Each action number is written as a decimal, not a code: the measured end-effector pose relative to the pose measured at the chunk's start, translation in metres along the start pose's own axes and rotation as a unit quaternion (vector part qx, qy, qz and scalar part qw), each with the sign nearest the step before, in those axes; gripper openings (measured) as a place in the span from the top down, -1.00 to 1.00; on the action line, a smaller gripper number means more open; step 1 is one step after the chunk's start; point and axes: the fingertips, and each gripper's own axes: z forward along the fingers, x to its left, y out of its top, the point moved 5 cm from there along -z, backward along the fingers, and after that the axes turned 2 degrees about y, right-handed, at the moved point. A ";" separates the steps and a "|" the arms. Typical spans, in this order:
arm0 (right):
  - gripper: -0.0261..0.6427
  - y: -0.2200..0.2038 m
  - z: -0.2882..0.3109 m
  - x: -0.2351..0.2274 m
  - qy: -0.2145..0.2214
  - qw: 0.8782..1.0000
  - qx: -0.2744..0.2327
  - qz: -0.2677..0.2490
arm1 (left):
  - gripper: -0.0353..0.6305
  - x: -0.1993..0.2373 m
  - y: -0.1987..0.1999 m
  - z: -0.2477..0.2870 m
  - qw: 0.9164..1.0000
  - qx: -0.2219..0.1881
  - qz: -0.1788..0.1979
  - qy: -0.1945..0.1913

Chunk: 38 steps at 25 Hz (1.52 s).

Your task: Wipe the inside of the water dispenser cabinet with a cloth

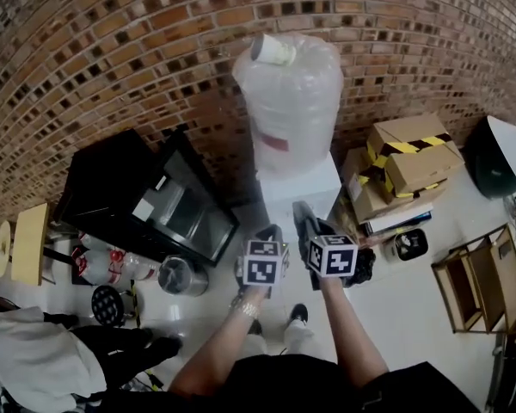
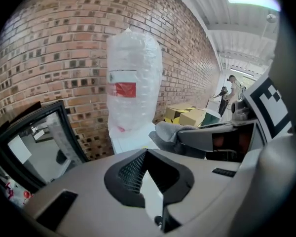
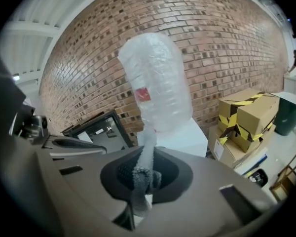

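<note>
Two grippers held up side by side in front of the water dispenser (image 1: 299, 186), and only one has anything in it. The right gripper (image 3: 142, 184) is clamped on a grey cloth (image 3: 138, 177), pinched mid-fold so a strip sticks up past the jaws, which should leave loose fabric free for wiping. The left gripper (image 2: 148, 181) looks closed on nothing, my guess being it's kept free for the cabinet door. The plastic-wrapped bottle (image 1: 291, 89) sits on top of the dispenser against the brick wall. The cabinet is down on the front and no view shows it, so I'd say wiping hasn't started.
</note>
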 end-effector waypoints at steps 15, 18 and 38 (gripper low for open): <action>0.86 -0.091 -0.084 0.143 -0.046 0.999 -0.026 0.009 | 0.89 0.011 -0.058 -0.123 0.995 -0.008 0.016 -0.103; 0.85 -0.099 -0.096 0.160 -0.049 0.998 -0.031 0.001 | 0.89 0.014 -0.058 -0.138 0.994 -0.011 0.024 -0.111; 0.86 -0.069 -0.101 0.162 -0.039 0.998 -0.043 -0.006 | 0.89 0.015 -0.022 -0.148 0.993 -0.045 0.032 -0.108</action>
